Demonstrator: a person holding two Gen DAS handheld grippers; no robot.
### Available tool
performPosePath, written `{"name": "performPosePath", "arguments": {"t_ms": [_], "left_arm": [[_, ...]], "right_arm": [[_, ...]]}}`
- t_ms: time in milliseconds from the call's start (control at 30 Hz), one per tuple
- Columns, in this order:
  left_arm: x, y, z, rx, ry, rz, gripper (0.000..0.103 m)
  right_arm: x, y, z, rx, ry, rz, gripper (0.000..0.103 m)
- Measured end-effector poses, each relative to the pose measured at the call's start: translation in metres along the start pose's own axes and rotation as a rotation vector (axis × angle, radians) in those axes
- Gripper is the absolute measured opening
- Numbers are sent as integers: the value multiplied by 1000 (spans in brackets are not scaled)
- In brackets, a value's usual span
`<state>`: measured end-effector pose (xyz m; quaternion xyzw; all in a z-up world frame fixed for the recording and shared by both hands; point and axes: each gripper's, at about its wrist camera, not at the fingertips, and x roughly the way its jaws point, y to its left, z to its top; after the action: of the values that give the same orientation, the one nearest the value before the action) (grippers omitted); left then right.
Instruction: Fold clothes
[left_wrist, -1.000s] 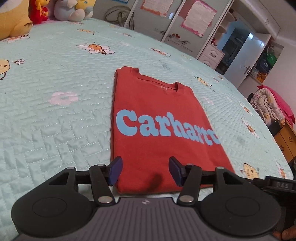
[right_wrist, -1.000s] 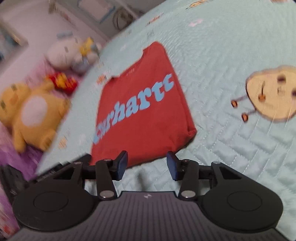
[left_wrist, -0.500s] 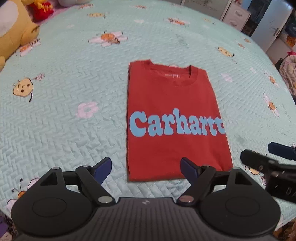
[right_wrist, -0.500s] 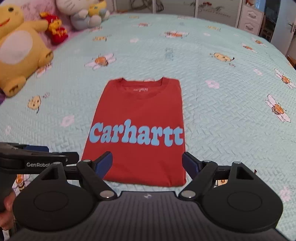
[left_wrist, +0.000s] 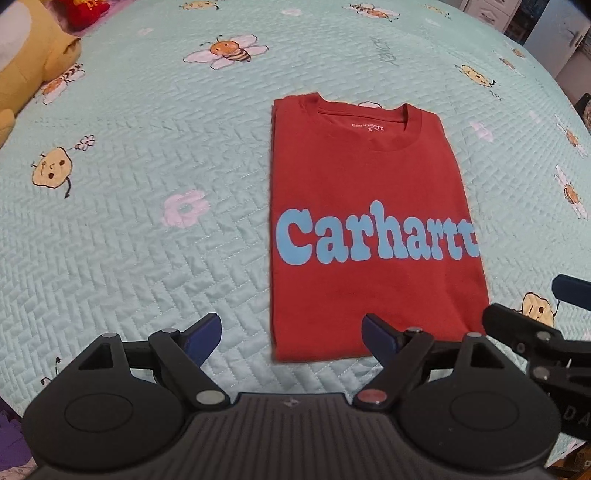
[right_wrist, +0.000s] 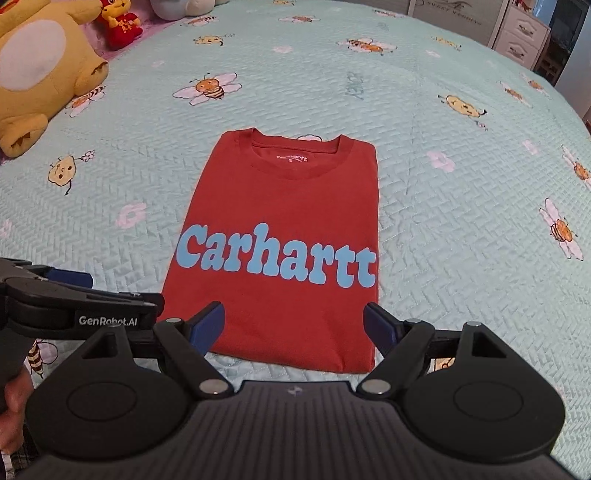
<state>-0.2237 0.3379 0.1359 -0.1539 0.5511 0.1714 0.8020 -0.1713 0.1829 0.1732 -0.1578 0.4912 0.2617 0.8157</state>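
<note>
Red T-shirt (right_wrist: 284, 236) lies flat on the quilted bedspread (left_wrist: 147, 229), already a neat rectangle: sleeves tucked out of sight, side edges straight, collar at the far end, blue lettering face up, hem edge nearest the cameras. That is the folded state the task wants; whether a further half-fold is intended cannot be judged from this view. If one is, judgement: pinch both near corners at the same depth, lift evenly, and lay the hem toward the collar without dragging the tucked layers apart; if not, lift away without catching the cloth. Left gripper (left_wrist: 291, 334) has its jaws spread wide, nothing between them, held just short of the shirt's near-left corner; the hem sits beyond and slightly right of its centreline. Right gripper (right_wrist: 293, 326) is likewise spread and empty, near hem directly ahead, both fingers bracketing the shirt's width but clear of the fabric. Yellow plush toy (right_wrist: 40, 74) sits far left, well apart.
</note>
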Motion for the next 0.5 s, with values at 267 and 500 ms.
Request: {"name": "performPosePath", "arguments": {"t_ms": [267,500], "left_arm": [[29,0,13,-24,60,-33,86],[42,1,26,-14,85,-19,85]], "right_arm": [[30,-11,15,35,47,-2,82],[59,-6,28,10,101,-2,82]]}}
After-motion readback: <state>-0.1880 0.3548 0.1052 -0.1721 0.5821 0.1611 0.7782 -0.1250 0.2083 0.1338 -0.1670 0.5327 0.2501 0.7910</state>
